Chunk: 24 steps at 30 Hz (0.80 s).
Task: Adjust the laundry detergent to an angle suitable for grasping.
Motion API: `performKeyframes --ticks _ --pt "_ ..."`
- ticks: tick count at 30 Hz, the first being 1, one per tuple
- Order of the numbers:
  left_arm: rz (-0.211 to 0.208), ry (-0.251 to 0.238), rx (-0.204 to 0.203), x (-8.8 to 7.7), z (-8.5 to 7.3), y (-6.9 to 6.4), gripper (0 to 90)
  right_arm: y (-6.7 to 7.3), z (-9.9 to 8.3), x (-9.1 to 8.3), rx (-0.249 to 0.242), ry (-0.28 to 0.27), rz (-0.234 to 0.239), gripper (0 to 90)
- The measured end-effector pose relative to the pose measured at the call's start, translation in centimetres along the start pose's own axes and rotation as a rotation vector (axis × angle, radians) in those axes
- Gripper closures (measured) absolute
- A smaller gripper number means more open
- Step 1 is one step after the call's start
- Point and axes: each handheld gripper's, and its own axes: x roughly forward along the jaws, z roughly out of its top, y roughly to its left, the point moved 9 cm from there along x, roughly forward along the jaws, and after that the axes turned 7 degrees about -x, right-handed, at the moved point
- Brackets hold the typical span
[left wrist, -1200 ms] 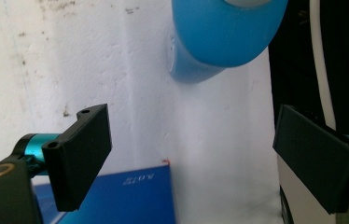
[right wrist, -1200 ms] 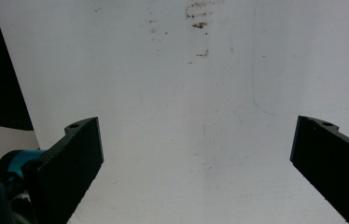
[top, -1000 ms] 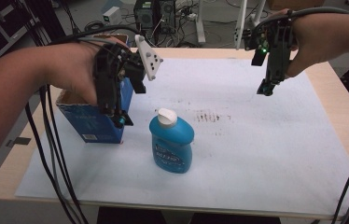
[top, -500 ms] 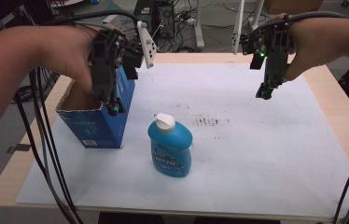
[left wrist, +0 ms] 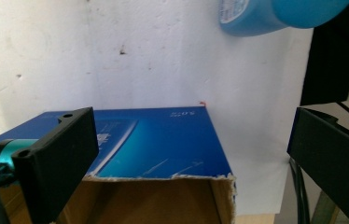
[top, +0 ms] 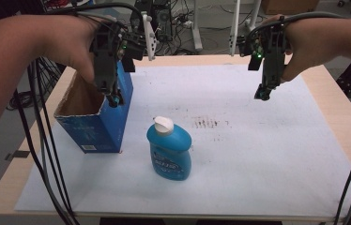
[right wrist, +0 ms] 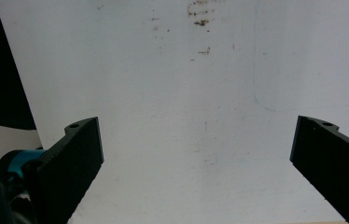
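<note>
- Counter (top: pixel 239 206) edge nearest the person carries a white sheet (top: pixel 267 154), stained with a few brown specks mid-way across.
- Bottle (top: pixel 170 151), blue with a white cap, stands upright on the sheet at near centre, just right of the box and apart from it.
- Box (top: pixel 99 123), blue card with its top torn open, stands upright at the left of the sheet; its brown inside looks bare from above.
- Left tool (top: pixel 113 97) hangs over the box's right wall, tips pointing down; its jaws have just been opening and now stand wide with nothing between them, as the left gripper view confirms with the box rim (left wrist: pixel 163 176) lying between and below the two black jaws.
- Right tool (top: pixel 263 93) hovers over the bare sheet at far right, well apart from both things, jaws spread wide and empty in the right gripper view.
- Step in hand, as I judge it: the box has been let go and the left tool is clearing it. Lift straight up until the tips are above the torn rim before moving sideways, so the light card isn't dragged or tipped.
- If the bottle goes into the box next, grip its body below the cap, keep it upright, and use the free tool to steady the box wall.
</note>
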Motion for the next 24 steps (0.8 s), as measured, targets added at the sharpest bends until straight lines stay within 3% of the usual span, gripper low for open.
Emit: performKeyframes --ticks 12,24 --pt "0.008 -0.005 -0.035 -0.23 0.49 0.32 1.8 0.30 0.04 -0.29 -0.006 -0.006 -0.006 1.5" --pt "0.014 -0.030 -0.016 -0.32 0.63 0.91 1.8 -0.25 0.09 -0.06 0.010 -0.008 0.003 1.5"
